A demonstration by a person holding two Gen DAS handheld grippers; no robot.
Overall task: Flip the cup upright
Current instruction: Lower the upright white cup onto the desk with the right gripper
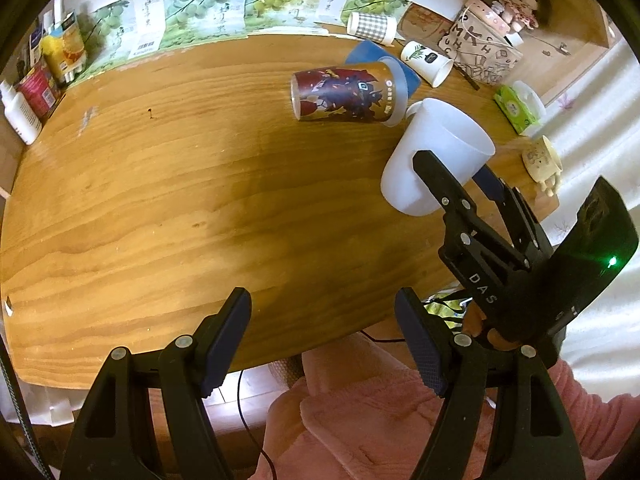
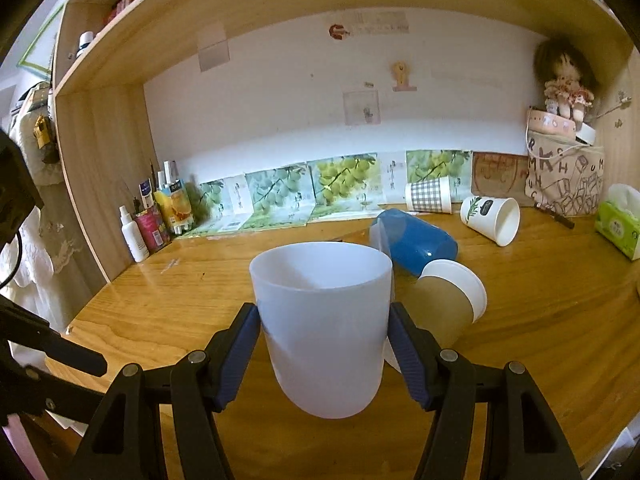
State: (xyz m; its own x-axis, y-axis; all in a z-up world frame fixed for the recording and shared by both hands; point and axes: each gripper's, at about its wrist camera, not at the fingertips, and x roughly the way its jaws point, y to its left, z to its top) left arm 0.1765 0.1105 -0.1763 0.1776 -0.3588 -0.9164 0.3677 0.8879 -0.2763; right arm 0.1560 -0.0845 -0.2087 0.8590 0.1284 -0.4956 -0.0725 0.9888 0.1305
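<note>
A translucent white plastic cup [image 2: 324, 320] with a handle stands mouth up between the fingers of my right gripper [image 2: 324, 356], which is shut on its sides; its base is at or just above the wooden desk [image 2: 160, 312]. In the left wrist view the same cup [image 1: 436, 152] is held by the right gripper [image 1: 456, 178] at the desk's right side. My left gripper [image 1: 324, 340] is open and empty, low over the desk's near edge, well to the left of the cup.
Several cups lie on their sides behind it: a brown printed paper cup [image 1: 344, 92], a blue cup [image 2: 416, 240], a white leaf-print cup [image 2: 490, 216], a checked cup [image 2: 428, 196]. A tissue pack [image 2: 618, 228], a cloth bag [image 2: 564, 176] and bottles [image 2: 134, 232] line the edges.
</note>
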